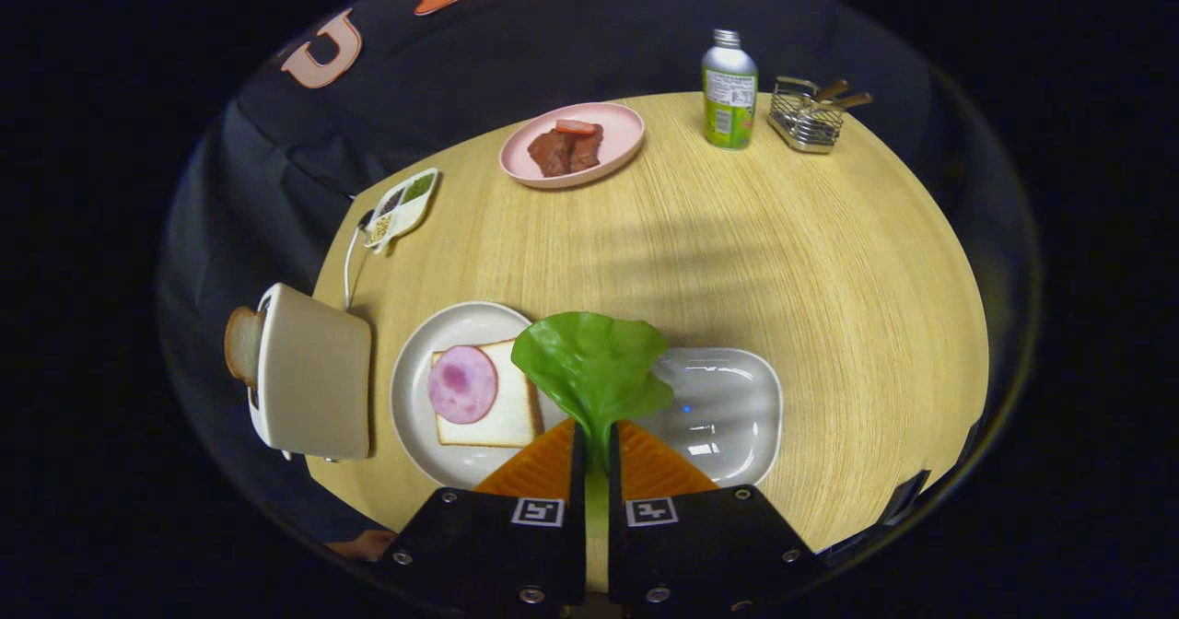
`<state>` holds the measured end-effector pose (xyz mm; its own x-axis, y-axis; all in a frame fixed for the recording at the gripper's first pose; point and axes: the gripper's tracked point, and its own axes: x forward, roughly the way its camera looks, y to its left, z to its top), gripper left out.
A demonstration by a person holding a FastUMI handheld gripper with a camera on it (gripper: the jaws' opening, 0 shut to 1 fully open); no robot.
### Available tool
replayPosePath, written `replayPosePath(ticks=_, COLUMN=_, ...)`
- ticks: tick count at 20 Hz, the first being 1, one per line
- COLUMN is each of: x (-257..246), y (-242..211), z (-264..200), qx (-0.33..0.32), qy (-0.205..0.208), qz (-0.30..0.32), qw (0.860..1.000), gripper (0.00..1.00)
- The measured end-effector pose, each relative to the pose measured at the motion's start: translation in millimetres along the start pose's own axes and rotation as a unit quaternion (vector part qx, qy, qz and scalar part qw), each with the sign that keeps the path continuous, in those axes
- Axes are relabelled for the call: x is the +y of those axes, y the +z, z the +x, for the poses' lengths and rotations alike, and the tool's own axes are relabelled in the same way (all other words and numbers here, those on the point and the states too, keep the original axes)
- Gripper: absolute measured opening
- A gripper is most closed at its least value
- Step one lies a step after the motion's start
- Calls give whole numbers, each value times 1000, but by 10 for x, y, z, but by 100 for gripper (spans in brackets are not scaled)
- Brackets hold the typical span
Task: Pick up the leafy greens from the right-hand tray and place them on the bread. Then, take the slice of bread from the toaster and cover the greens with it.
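**Lettuce leaf in grip, lifted between tray and bread plate**

Round wooden table (737,260) carries everything. Toaster (313,384) sits at the table's left edge, lying big in view, with a bread slice (243,344) poking out of its slot on the side away from the plates. Just right of the toaster: round white plate (414,370) near the front edge, holding a square bread slice (502,416) with a round pink ham slice (462,384) on its left part. Touching or just beside that plate on the right: white oblong tray (737,407), glossy, nothing left in the part that shows. Far side of table: pink plate (608,140) with brown meat pieces (564,151), then a green-and-white bottle (729,94), and a wire basket (806,117) at the far right edge. Small divided condiment dish (402,206) at the far left edge.

Gripper (596,444) is clenched on the stem of the lettuce leaf (589,361); both fingers press the pale stalk, the leaf blade fans out ahead of them, over the gap between bread plate and tray, overlapping the bread's right edge in view.

Handling, as a judgement: leaf is very light, soft, floppy, probably fake and slightly slick. The stem is the stiffest part, so the hold is well placed. Likely to droop or swing; needs lowering flat onto the ham before release. The toaster bread looks stiffer, best pinched at its exposed top edge.
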<state>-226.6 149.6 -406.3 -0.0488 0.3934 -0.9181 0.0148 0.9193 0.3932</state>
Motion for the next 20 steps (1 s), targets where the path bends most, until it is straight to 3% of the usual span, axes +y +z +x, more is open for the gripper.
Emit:
replayPosePath(ticks=7, x=510, y=52, z=207, qx=13, qy=21, qz=-40, qw=999, gripper=10)
replayPosePath(ticks=15, x=721, y=33, z=619, qx=40, qy=8, qz=-56, qw=998, gripper=11)
replayPosePath(ticks=20, x=812, y=4, z=733, qx=46, qy=6, qz=-71, qw=996, gripper=21)
